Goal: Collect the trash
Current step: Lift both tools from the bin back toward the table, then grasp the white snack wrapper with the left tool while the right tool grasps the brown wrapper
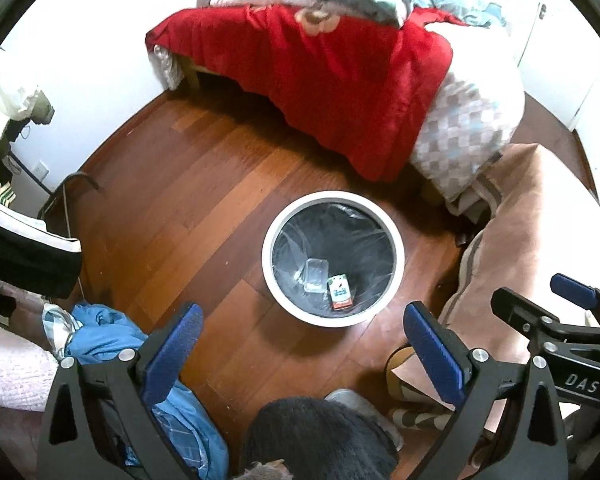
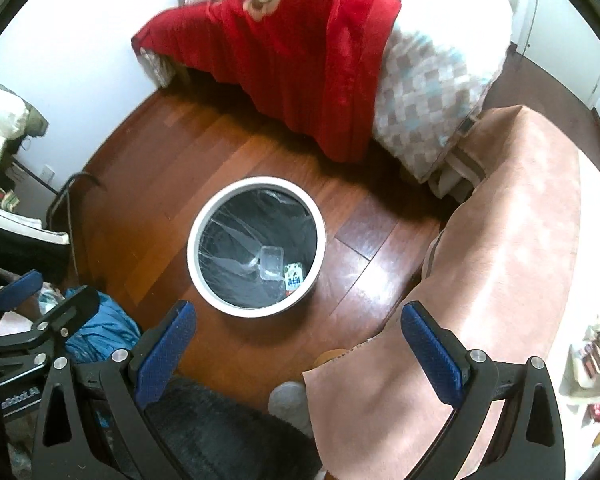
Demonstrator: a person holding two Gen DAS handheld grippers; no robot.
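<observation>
The wooden floor [image 1: 188, 184] carries a white trash bin [image 1: 332, 320] near the bed's corner, holding a clear plastic tray [image 1: 315, 274] and small printed carton [image 1: 340, 292]. Left gripper [image 1: 302, 354] and right gripper [image 2: 298, 346] hover spread and empty, the bin ahead and below, seemingly nearer the left.
</observation>
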